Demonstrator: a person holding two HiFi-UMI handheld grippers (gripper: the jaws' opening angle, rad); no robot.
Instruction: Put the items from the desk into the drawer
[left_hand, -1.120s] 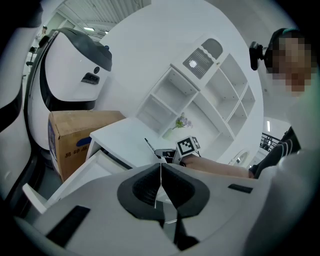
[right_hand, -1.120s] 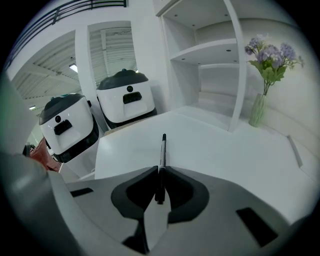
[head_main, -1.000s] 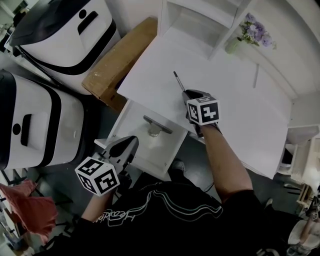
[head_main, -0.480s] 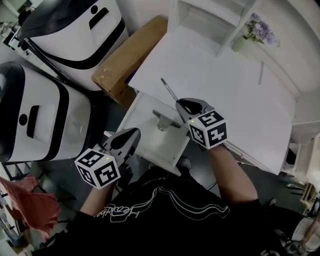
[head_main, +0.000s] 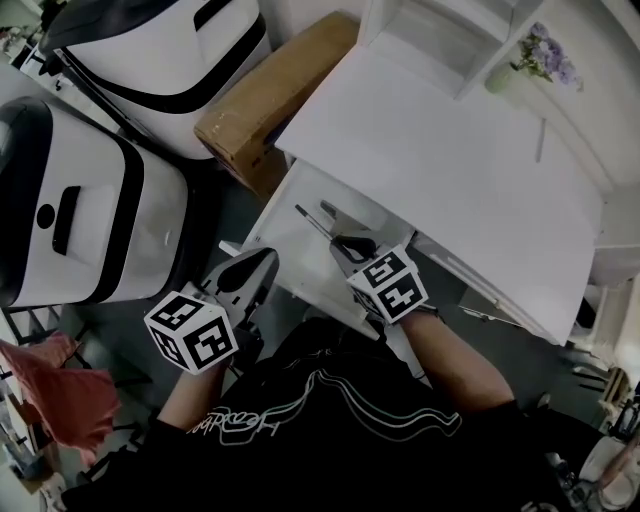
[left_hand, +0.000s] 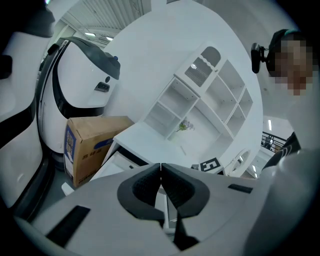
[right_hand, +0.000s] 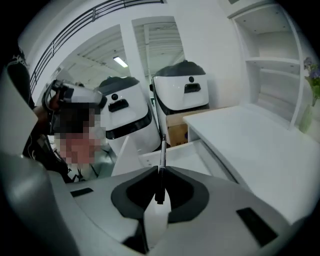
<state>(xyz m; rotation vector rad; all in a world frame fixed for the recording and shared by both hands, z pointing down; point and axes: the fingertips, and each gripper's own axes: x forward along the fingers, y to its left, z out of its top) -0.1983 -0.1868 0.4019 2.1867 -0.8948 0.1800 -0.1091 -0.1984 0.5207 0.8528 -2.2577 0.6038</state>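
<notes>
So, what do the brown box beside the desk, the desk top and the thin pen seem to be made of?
Box: most likely corrugated cardboard. It is matte brown, with folded edges and a printed side.
Desk top: probably painted or laminated board. It is white, smooth and even, with a faint sheen.
Pen: plastic or metal. The barrel is dark and slim, too small to tell which.

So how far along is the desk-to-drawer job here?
The drawer is open with one small dark item inside. The right claw grips a pen over the drawer, not yet released. One thin pale stick lies on the desk. The left claw is shut, empty.
</notes>
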